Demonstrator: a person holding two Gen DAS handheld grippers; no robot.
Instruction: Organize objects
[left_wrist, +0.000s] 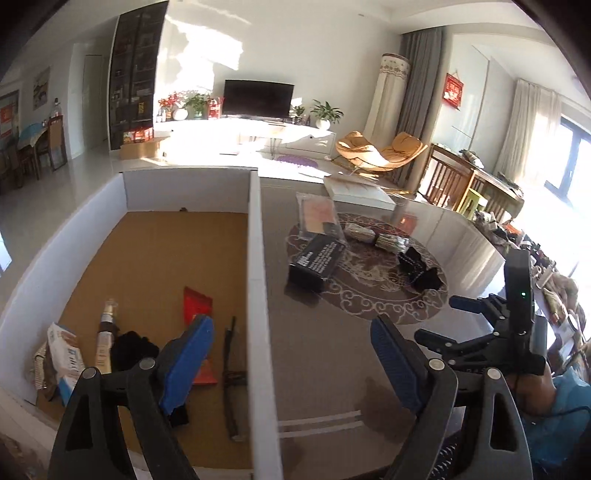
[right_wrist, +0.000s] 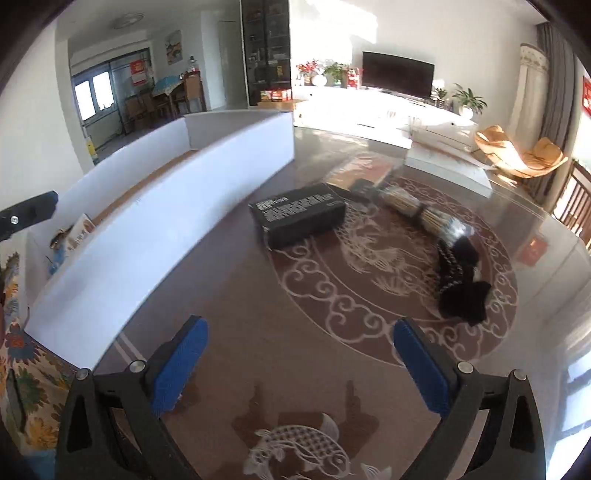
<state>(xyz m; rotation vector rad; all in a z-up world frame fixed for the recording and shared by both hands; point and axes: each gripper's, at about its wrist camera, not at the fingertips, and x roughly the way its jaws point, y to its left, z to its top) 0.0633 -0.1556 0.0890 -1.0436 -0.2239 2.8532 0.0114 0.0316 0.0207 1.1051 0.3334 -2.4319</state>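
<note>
Black box (right_wrist: 297, 215) lying mid-worktop on the patterned mat, just beside stick bundle (right_wrist: 413, 210) and dark beaded heap (right_wrist: 458, 284). Both empty: left claw (left_wrist: 291, 363) spread wide astride the tray wall, right claw (right_wrist: 295, 365) spread wide above the mat. Risk, likely: snagging beads while lifting neighbours, or clipping that wall. White tray (left_wrist: 258, 258) along the worktop's left edge holding red packet (left_wrist: 197, 306), tube (left_wrist: 107, 332), pouch (left_wrist: 66, 354).
</note>
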